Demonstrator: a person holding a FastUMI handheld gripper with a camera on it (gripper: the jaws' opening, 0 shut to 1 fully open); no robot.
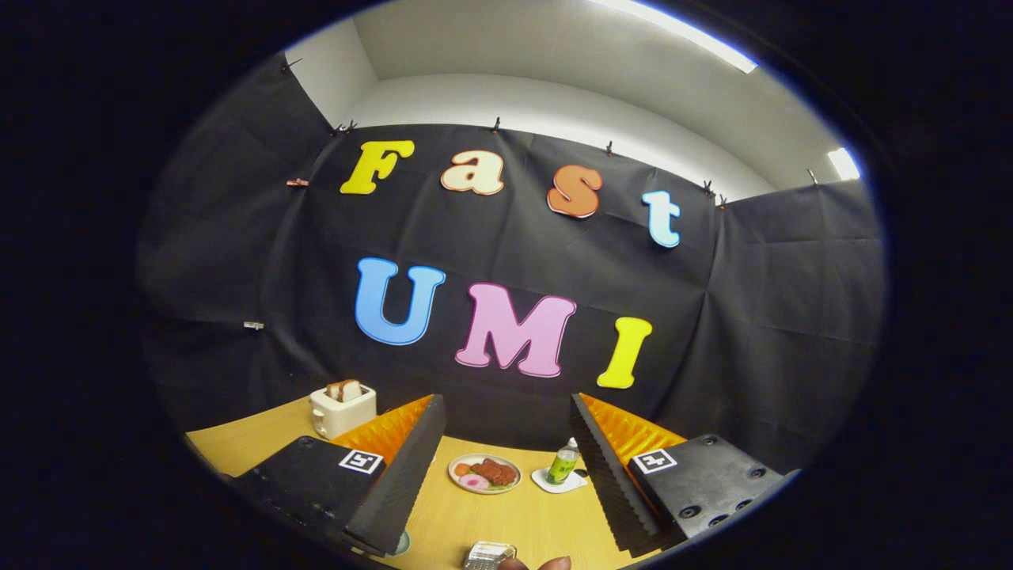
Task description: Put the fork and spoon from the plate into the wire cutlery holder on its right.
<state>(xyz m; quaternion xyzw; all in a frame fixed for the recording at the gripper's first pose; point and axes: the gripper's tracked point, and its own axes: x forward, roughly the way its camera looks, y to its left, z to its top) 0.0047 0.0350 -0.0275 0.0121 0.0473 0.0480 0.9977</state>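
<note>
Toaster (342, 408) with bread stands far left on the desk (491, 526). Next, beyond the spread, empty jaws of the gripper (502, 443), lies a plate (484, 473) of food, then a small bottle (563, 462). Fork and spoon I cannot make out. A wire holder (488, 555) sits low between the jaws. The approach seems just starting; next the gripper must tilt down to find the cutlery.

tongs (502, 467) spread wide, empty | plate (484, 473) beyond | toaster (342, 409) far left
</note>
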